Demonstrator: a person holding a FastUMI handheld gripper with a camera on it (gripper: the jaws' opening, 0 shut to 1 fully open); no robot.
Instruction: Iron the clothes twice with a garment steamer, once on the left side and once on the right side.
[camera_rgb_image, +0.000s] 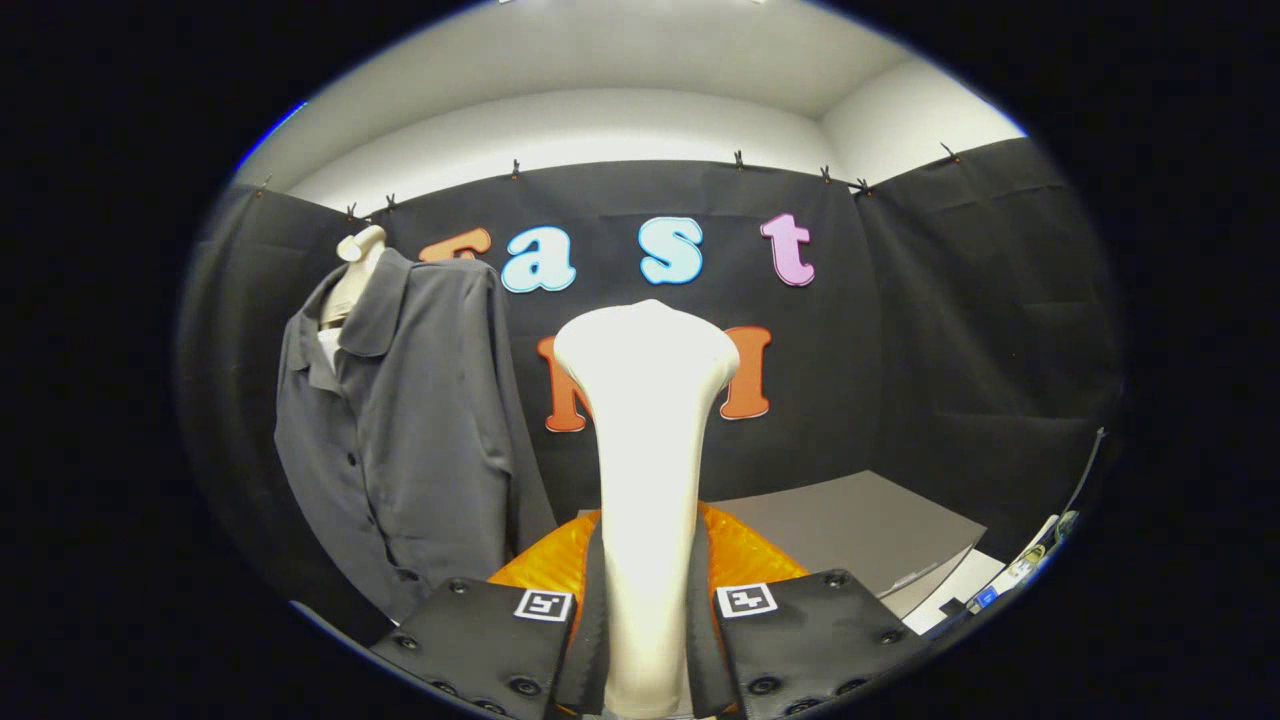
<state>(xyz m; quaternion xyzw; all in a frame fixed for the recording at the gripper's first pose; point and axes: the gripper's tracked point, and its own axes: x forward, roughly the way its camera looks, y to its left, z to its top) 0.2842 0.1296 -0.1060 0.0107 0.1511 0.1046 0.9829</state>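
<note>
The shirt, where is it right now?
The grey shirt hangs on a mannequin, left of and beyond the steamer held in the tool.

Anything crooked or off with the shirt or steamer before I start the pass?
Nothing stands out. The claw is shut on the white garment steamer, held upright. The grey shirt hangs on its mannequin beyond the fingers, collar open, apart from the steamer head.

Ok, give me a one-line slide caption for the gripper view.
Gripper shut on the white garment steamer, held upright, with a grey shirt on a mannequin beyond the fingers.
</note>
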